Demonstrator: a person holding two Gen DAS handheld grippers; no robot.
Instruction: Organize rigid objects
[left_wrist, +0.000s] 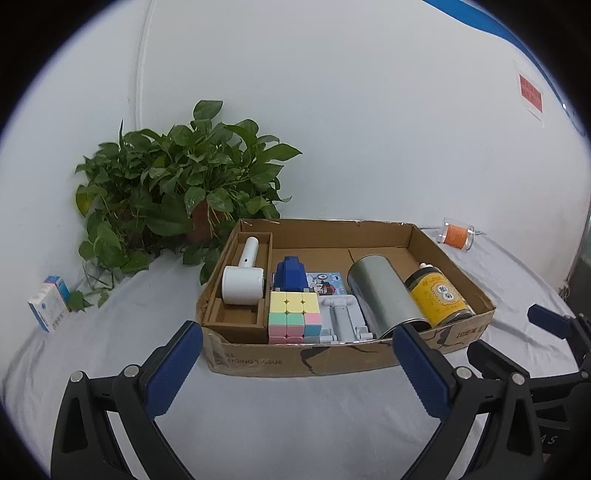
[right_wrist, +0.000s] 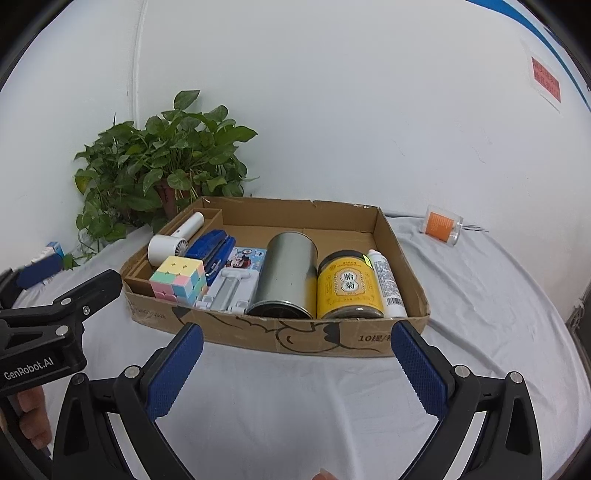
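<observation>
Shallow cardboard tray (left_wrist: 258, 360) sits on the worktop, open top, near wall torn. Contents, left to right:
- white handheld fan (left_wrist: 243, 282), lying flat in the narrow left compartment
- pastel puzzle cube (left_wrist: 293, 317), at near wall
- blue stapler (left_wrist: 291, 276), behind cube
- pale phone stand (left_wrist: 341, 321), lying flat
- silver tin (left_wrist: 384, 295), on its side
- yellow-labelled jar (left_wrist: 439, 297), on its side
- white tube (right_wrist: 386, 282), against right wall
</observation>
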